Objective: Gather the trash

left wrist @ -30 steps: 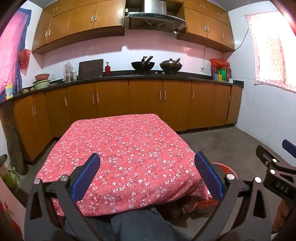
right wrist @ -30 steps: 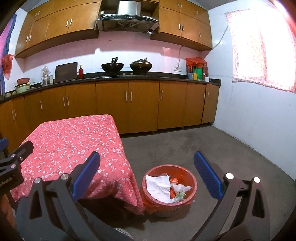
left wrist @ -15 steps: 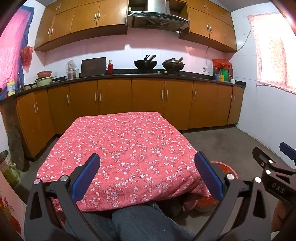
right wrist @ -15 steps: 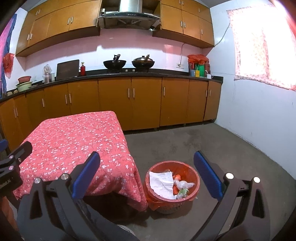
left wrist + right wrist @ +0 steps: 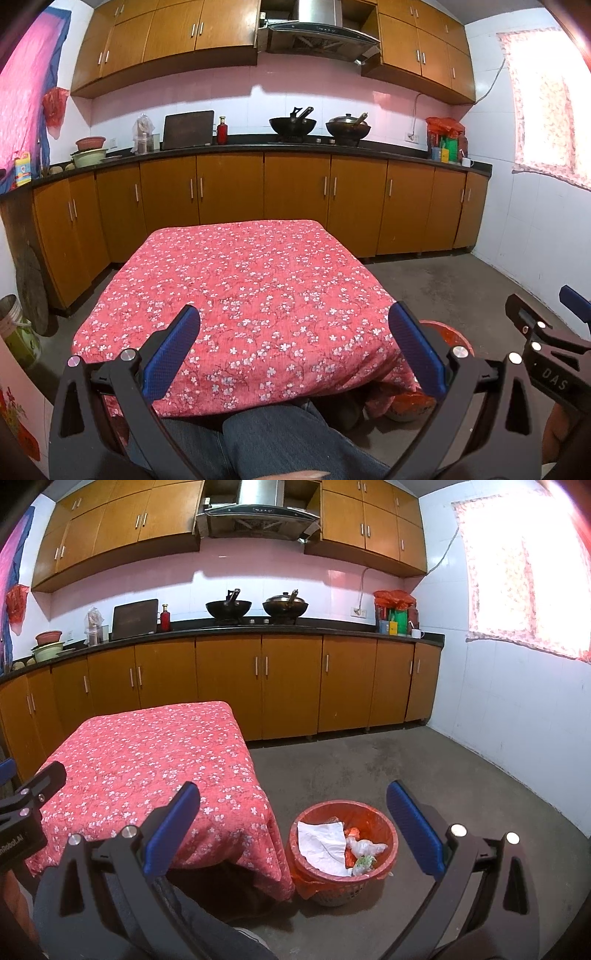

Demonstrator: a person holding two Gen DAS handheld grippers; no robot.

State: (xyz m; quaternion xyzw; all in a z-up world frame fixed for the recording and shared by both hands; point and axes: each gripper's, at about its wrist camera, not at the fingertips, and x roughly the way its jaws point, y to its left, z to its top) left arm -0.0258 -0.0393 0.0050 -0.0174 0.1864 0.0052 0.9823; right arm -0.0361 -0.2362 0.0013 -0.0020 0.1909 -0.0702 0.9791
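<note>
A red trash basket [image 5: 386, 843] lined with a red bag stands on the floor right of the table; white paper [image 5: 323, 843] and small wrappers [image 5: 364, 853] lie inside it. In the left wrist view only its rim [image 5: 448, 338] shows behind the tablecloth. My left gripper [image 5: 293, 352] is open and empty above the near edge of the table's red floral cloth [image 5: 243, 288]. My right gripper [image 5: 293, 830] is open and empty, held above the basket and the table's right corner [image 5: 258, 812].
Wooden cabinets [image 5: 295, 199] with a dark counter run along the back wall, with two woks [image 5: 293, 123] on the stove. A white tiled wall [image 5: 517, 720] is at the right. Grey concrete floor [image 5: 369, 768] lies between. My knee [image 5: 280, 439] shows below the table edge.
Both grippers have drawn back and tilted up slightly, so the table and basket sit a little farther away. Both stay open and empty.
</note>
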